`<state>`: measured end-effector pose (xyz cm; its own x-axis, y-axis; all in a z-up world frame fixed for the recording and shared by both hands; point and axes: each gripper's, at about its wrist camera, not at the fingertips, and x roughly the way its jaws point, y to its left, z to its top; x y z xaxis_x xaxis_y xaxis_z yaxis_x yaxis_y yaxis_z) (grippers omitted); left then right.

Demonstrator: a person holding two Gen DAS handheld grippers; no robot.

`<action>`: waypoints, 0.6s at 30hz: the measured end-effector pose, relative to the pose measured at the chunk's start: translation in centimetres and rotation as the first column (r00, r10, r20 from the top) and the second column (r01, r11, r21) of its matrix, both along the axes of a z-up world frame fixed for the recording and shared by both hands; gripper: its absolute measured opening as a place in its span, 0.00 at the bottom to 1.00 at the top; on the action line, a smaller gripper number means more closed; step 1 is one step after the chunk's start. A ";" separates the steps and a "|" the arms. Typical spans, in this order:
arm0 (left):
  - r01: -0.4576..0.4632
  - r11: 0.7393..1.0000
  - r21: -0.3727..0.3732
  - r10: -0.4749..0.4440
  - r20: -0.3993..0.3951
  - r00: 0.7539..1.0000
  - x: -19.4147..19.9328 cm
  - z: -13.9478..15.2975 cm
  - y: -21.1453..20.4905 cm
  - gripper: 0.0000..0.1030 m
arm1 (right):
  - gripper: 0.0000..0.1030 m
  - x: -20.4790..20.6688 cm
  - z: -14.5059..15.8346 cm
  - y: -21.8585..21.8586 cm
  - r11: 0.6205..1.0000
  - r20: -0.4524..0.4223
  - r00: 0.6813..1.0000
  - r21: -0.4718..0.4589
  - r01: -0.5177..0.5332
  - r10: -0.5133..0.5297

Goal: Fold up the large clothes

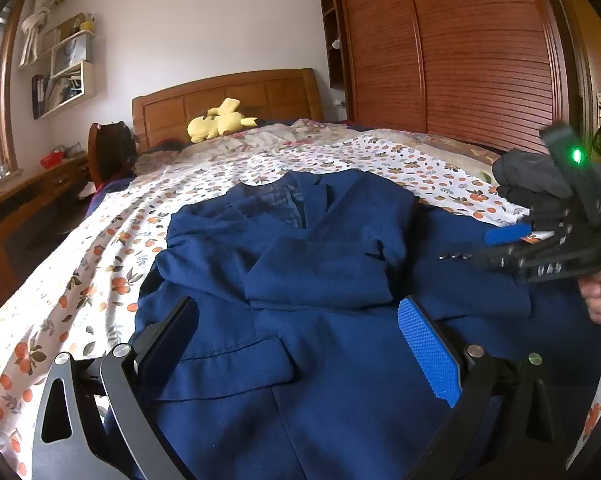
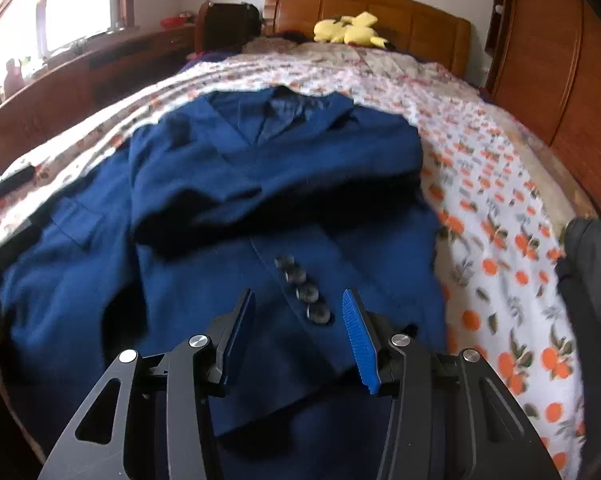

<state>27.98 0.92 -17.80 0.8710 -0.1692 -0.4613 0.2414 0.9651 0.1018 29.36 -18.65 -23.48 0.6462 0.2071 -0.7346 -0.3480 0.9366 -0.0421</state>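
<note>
A dark blue suit jacket (image 1: 320, 264) lies front up on the bed, collar toward the headboard, both sleeves folded across its chest. It fills the right wrist view too (image 2: 260, 184). My left gripper (image 1: 300, 344) is open and empty, just above the jacket's lower front near a pocket flap. My right gripper (image 2: 298, 328) is open and empty over the sleeve cuff with its row of dark buttons (image 2: 304, 290). The right gripper also shows in the left wrist view (image 1: 512, 236), hovering over that cuff.
The bed has a white sheet with orange fruit print (image 1: 100, 264). A yellow plush toy (image 1: 220, 120) lies by the wooden headboard. A folded dark garment (image 1: 532, 176) sits at the right bed edge. A wooden wardrobe (image 1: 460, 48) stands to the right, a desk (image 1: 28, 196) to the left.
</note>
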 end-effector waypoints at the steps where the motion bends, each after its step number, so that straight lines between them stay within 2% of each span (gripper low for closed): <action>1: -0.003 1.000 0.002 0.003 0.001 1.000 0.0 -0.1 0.0 0.97 | 0.42 0.1 -0.8 -0.1 1.000 -0.009 1.000 0.004 -0.001 0.001; 11: -0.019 0.998 0.057 0.018 0.028 0.999 -0.5 -0.2 -1.0 0.97 | 0.43 -0.3 -2.1 -0.5 0.999 0.016 1.000 0.042 -0.008 0.008; 18: -0.049 0.995 0.089 0.050 -0.014 0.999 0.7 0.0 -2.5 0.97 | 0.43 -0.4 -2.0 -1.0 0.996 0.020 1.000 0.085 -0.014 0.012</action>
